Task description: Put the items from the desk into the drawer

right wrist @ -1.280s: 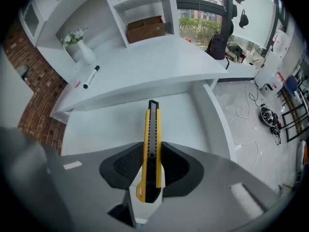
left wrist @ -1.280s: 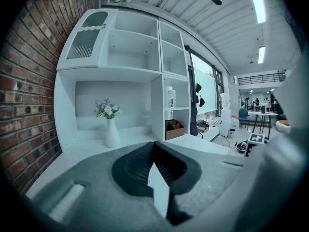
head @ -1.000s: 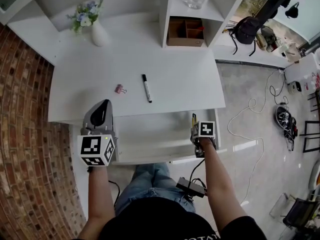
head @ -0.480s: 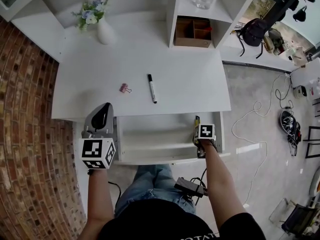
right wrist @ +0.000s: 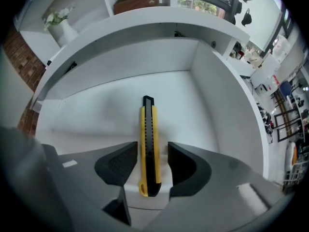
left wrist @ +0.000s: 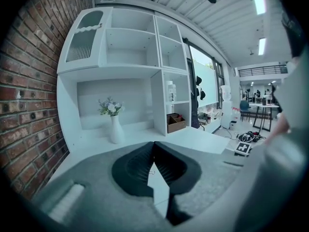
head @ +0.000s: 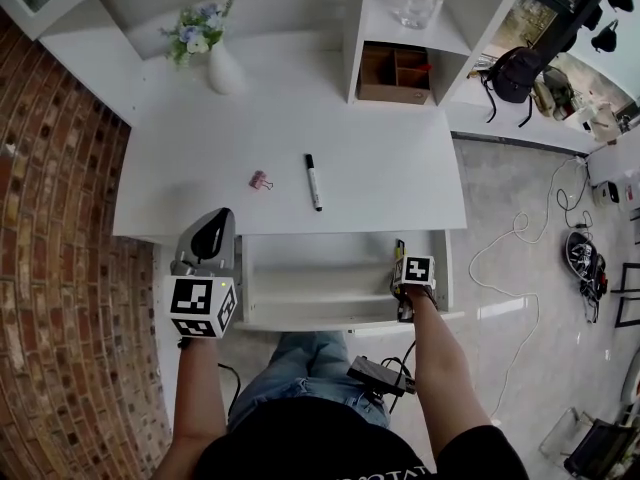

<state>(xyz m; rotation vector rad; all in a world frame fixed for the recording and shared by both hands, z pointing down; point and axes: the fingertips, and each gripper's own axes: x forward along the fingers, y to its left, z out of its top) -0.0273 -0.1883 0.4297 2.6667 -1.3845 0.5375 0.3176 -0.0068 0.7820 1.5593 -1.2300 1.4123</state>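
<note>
The white drawer stands pulled out under the desk's front edge. My right gripper points down into its right end. A yellow and black utility knife lies on the drawer floor between the jaws. They have just been opening, and a gap shows on each side of the knife. On the desk lie a black marker and a pink binder clip. My left gripper hovers at the drawer's left end, its jaws shut on nothing.
A white vase with flowers stands at the back left of the desk. A brown wooden organiser sits in the shelf unit at the back right. A brick wall runs along the left. Cables and bags lie on the floor to the right.
My right gripper has sunk lower into the drawer with the knife and its jaws have come apart from it. The left gripper has stayed in place.
</note>
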